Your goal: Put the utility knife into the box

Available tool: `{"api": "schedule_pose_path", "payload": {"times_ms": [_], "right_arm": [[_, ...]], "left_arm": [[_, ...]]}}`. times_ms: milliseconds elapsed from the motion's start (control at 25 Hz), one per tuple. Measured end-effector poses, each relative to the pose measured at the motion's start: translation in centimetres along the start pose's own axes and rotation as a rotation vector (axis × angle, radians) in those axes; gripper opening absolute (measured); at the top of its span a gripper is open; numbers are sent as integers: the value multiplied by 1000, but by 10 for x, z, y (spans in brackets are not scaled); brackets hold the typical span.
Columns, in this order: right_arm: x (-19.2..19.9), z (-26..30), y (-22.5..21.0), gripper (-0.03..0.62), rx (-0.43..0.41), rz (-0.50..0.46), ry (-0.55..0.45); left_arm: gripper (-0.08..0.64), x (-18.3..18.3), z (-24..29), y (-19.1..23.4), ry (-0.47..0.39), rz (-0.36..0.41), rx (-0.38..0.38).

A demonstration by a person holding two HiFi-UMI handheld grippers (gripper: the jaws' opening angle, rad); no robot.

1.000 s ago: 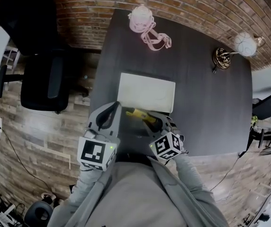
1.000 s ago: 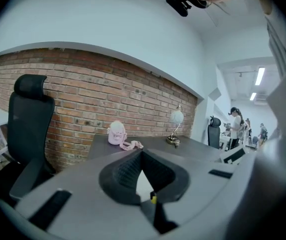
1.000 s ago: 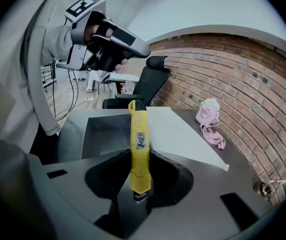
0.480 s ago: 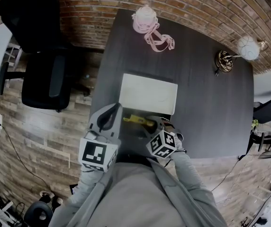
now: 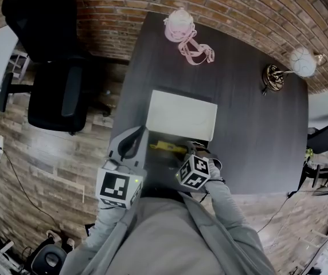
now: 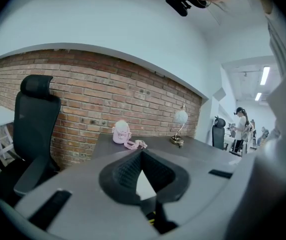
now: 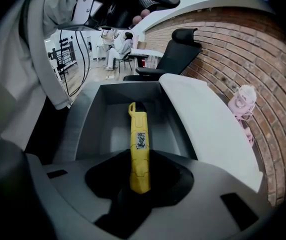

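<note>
Currently grips the yellow utility knife [image 7: 139, 154] by its butt end in the right claw [image 7: 139, 183], pads closed on both flat sides, nose of the tool jutting forward over the open grey box [image 7: 90, 129] near the front edge of the surface [image 5: 256, 130]. Cannot tell whether the tip touches the box floor or hangs just above it. Holds the left claw [image 6: 142, 170] closed tip to tip on nothing, just beside the box's left end.

Likely to handle as a light, stiff piece: hard plastic shell, no flex, probably a little slick on the smooth faces. Held this far back, apt to pivot nose-down if the pinch loosens. Better taken nearer the middle, across the flat sides by the label, away from the blade end. Shows no blade, so seemingly retracted. Not fragile, by the look of it; a short drop into the tray should do no harm.

Little in the way. Finds the white lid [image 7: 208, 129] folded back on the far side, clear of the opening though close along the knife's right. Well apart otherwise: pink bottle with strap [image 5: 181, 27] at the far edge, small lamp [image 5: 293, 65] toward the far right corner, black office chair [image 5: 55, 79] off the left edge by the brick wall [image 5: 106, 4]. Worth minding the box walls: probably fits only laid along the tray's long axis.
</note>
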State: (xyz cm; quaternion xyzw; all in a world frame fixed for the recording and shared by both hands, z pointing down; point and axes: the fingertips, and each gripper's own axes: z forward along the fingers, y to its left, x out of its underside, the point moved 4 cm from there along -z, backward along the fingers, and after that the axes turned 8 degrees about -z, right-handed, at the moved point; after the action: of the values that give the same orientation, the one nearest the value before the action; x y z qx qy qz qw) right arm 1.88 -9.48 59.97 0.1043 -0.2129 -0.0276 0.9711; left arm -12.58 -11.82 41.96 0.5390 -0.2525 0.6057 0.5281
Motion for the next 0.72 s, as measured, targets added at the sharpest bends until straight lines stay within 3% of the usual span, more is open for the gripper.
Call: {"api": "schedule_pose_path", "payload": {"times_ms": [720], "right_arm": [[0,1,-2,126,-27,11,1]], "left_arm": [[18,-4,-3,2,-15,-1,-10]]}}
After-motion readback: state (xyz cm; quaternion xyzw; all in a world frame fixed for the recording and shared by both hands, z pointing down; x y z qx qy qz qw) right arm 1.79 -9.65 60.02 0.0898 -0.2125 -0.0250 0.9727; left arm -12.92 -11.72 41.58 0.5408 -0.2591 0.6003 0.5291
